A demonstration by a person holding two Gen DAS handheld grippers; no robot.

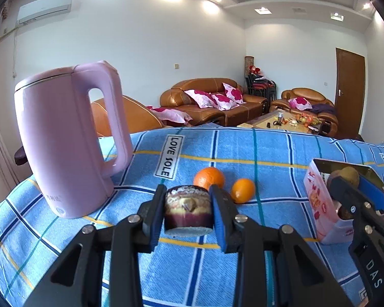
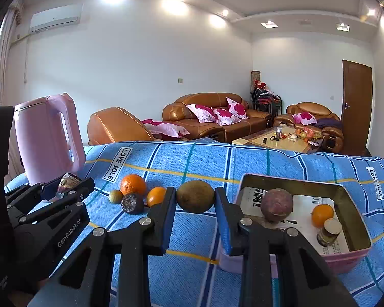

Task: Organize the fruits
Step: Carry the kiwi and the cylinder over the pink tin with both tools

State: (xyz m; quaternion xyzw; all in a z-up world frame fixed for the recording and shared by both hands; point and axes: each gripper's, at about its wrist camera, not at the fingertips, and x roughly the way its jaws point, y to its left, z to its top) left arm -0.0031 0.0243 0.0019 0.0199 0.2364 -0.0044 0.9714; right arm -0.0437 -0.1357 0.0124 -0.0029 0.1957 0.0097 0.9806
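Observation:
My left gripper [image 1: 188,204] is shut on a cut purple passion fruit half [image 1: 188,208], held above the blue checked cloth [image 1: 268,148]. Two oranges [image 1: 209,177] [image 1: 242,190] lie just beyond it. My right gripper [image 2: 195,199] is shut on a brown-green kiwi [image 2: 195,196], beside the pink tin box [image 2: 355,258]. The box holds a whole passion fruit [image 2: 276,204], an orange [image 2: 322,215] and a cut passion fruit half [image 2: 329,231]. On the cloth lie an orange [image 2: 133,184], a smaller orange [image 2: 156,195], a small green citrus [image 2: 116,196] and a dark passion fruit [image 2: 132,203].
A pink electric kettle [image 1: 66,138] stands at the table's left. The left gripper [image 2: 61,192] shows at the left of the right wrist view, the right gripper [image 1: 358,192] at the right of the left wrist view. Sofas and a coffee table stand behind.

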